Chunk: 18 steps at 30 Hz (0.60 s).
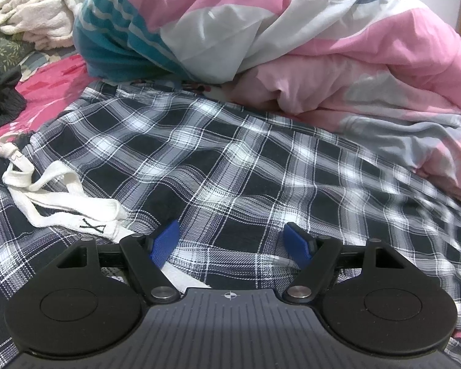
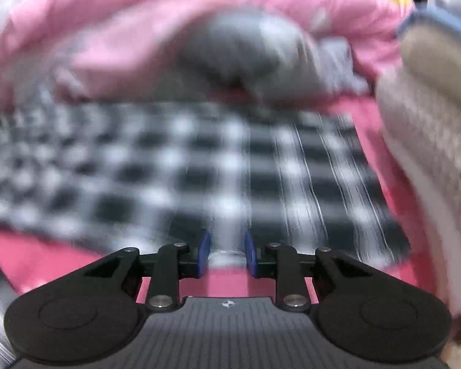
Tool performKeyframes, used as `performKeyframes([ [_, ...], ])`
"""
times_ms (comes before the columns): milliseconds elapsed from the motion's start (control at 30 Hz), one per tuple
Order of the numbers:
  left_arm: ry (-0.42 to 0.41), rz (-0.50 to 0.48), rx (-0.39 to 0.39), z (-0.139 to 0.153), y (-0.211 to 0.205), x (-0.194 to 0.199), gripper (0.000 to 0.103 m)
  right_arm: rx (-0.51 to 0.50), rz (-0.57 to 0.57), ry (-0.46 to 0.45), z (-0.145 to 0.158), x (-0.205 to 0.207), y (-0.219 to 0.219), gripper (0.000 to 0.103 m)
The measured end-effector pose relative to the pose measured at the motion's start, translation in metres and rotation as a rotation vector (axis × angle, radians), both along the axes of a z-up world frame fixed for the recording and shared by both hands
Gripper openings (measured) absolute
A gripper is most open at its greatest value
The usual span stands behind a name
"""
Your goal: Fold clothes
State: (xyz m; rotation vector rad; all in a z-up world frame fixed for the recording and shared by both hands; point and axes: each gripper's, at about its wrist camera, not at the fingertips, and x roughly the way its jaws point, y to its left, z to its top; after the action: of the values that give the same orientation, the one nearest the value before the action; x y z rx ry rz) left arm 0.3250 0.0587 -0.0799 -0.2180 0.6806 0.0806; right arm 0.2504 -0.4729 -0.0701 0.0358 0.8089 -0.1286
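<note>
**Plaid garment spread on a bed, with both grippers at its near edges**

The plaid garment [image 1: 230,160], a dark navy-and-white checked woven piece, lies spread across the pink bedsheet [image 1: 49,83], its far edge reaching the foot of a heaped pink, white and teal quilt [image 1: 292,30]. It appears thin, light and wholly limp; shallow ripples run across it, so it will likely drape and slide rather than hold a crease, and one layer may drag another along. A hem, corner or waistband edge looks like the best place to pinch, since the flat middle offers nothing to catch. A white drawstring [image 1: 64,203] lies looped on the cloth at its left, probably marking the waist end; being loose, it could snag or trail during a fold.

The left gripper [image 1: 230,243] hovers low over the plaid with its blue pads [image 1: 166,243] released and well apart, nothing between them. The right wrist view is heavily blurred. The right gripper [image 2: 227,255] sits at the garment's near edge [image 2: 224,246], its pads set narrowly apart; pale fabric seems to lie in the gap, but whether the pads press on it cannot be told.
</note>
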Motion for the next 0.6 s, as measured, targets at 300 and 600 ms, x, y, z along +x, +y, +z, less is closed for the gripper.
performKeyframes([
  [300,0.001,-0.003,-0.032,0.002,0.007,-0.003,0.075,-0.112,-0.159,0.049,0.015,-0.046,-0.018,0.027],
  [600,0.005,-0.020,-0.005,0.000,0.003,0.000,0.075,0.031,0.156,-0.079,0.008,-0.004,0.057,0.027],
])
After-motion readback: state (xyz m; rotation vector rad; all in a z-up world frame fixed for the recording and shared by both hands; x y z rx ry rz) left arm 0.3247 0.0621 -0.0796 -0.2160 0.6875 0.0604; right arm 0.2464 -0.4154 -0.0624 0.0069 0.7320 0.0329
